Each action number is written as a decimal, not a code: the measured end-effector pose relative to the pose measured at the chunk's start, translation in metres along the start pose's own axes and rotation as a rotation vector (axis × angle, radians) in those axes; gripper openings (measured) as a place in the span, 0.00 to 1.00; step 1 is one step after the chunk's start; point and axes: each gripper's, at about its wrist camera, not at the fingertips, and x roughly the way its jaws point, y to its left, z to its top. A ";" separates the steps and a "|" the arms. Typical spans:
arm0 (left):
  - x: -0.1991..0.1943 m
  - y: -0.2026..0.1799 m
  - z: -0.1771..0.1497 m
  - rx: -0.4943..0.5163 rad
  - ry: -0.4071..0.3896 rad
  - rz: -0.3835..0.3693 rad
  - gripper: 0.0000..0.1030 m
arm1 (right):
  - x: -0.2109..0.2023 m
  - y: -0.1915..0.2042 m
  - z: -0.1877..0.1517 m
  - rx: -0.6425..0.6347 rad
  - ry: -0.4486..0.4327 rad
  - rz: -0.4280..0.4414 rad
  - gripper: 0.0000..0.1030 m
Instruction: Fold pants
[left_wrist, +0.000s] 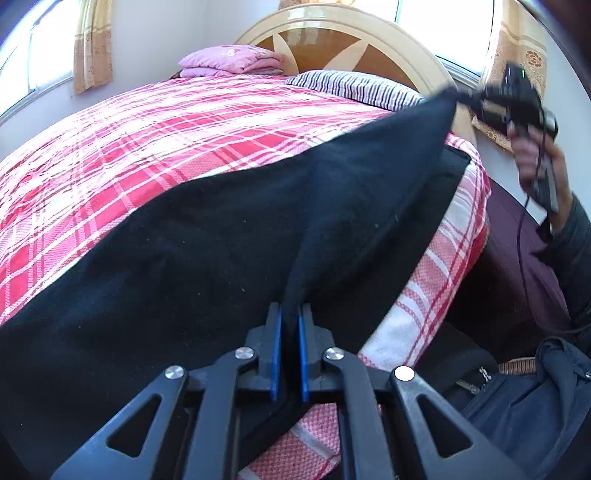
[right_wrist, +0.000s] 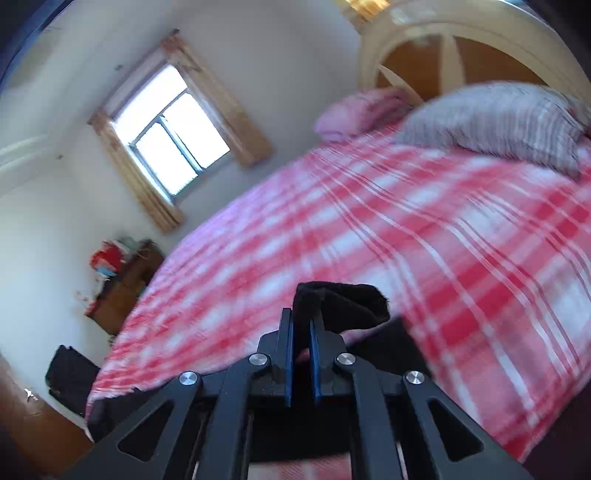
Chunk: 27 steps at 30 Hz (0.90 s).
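Two grippers, both clamped on the same black pants (left_wrist: 207, 258). Far left in the left wrist view: a curtained window (left_wrist: 33, 55), then a folded pink quilt (left_wrist: 231, 61) at the far end of the bed against the arched wooden headboard (left_wrist: 332, 40). Red-and-white plaid bedspread (left_wrist: 155, 140) across the whole mattress. Pants spread over its near side, lying flat at the left and near, rising in a taut ridge toward the far right. Left gripper (left_wrist: 290, 314) near centre, blue-padded fingers together, pinching a fold of the black cloth. Striped pillow (left_wrist: 354, 88) far right of centre, just beside the headboard. Right gripper (left_wrist: 465, 98) at the far right, lifted above the bed edge, gripped by a hand (left_wrist: 535, 162) in a dark sleeve, holding a far corner of the pants clear of the bedspread. Right wrist view, blurred: fingers (right_wrist: 289, 332) closed tight on a bunched black tip of cloth that sticks up past them.
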 end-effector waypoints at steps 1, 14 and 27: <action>0.000 -0.001 0.000 0.003 0.002 -0.003 0.09 | -0.001 -0.016 -0.010 0.023 0.019 -0.027 0.08; -0.018 -0.004 0.000 0.029 -0.049 -0.022 0.09 | -0.008 -0.050 -0.031 0.100 0.028 -0.033 0.08; -0.029 -0.001 0.004 0.035 -0.073 -0.053 0.09 | -0.018 -0.043 -0.024 0.093 0.001 -0.037 0.07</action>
